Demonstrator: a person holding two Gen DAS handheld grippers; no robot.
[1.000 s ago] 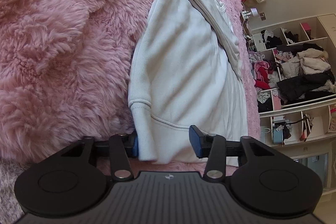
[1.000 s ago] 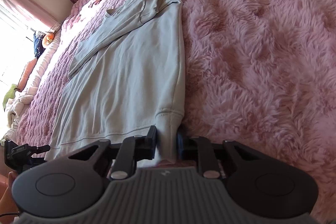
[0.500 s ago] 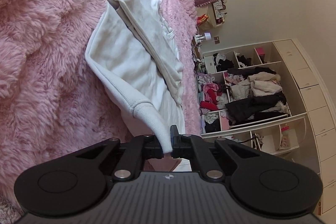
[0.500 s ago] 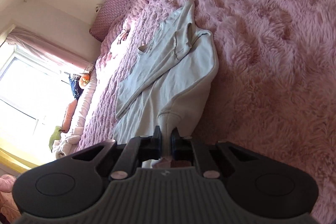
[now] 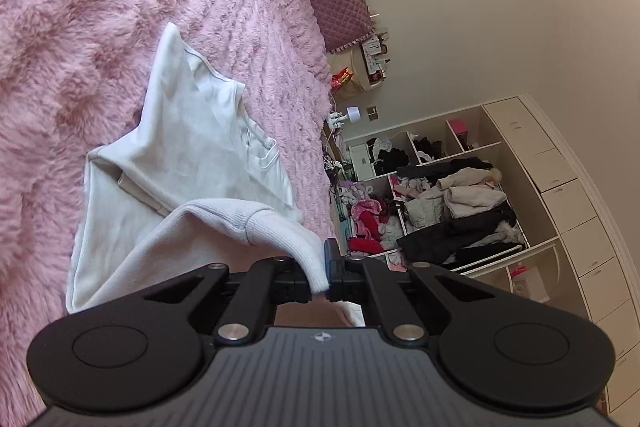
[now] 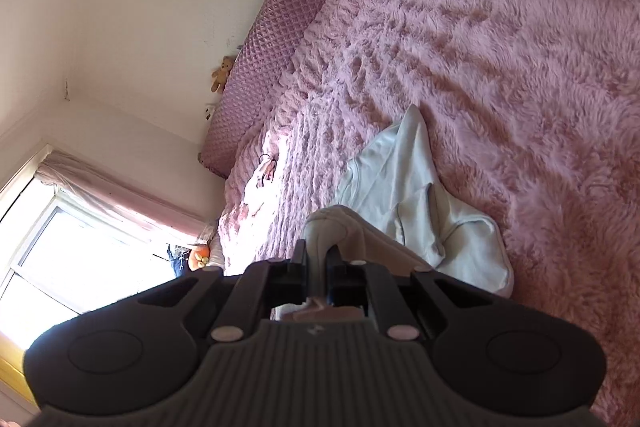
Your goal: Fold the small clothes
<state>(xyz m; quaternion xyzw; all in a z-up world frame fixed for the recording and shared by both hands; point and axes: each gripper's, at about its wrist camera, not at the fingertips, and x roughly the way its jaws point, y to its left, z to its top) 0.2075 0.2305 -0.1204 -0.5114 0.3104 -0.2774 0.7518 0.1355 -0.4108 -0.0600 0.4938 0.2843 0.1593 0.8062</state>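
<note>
Sweatshirt point(image 5: 192, 163) hem corners hidden between fingers; shelf point(image 5: 460, 195) clothes too jumbled.

Hem point(image 5: 276, 227) now up, folded fwd

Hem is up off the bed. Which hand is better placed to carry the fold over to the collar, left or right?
Neither clearly: it looks like a job for both. The left tongs and right tongs are each shut on a hem corner of the white sweatshirt, lifted above the pink fluffy blanket. Move them together towards the collar.
</note>
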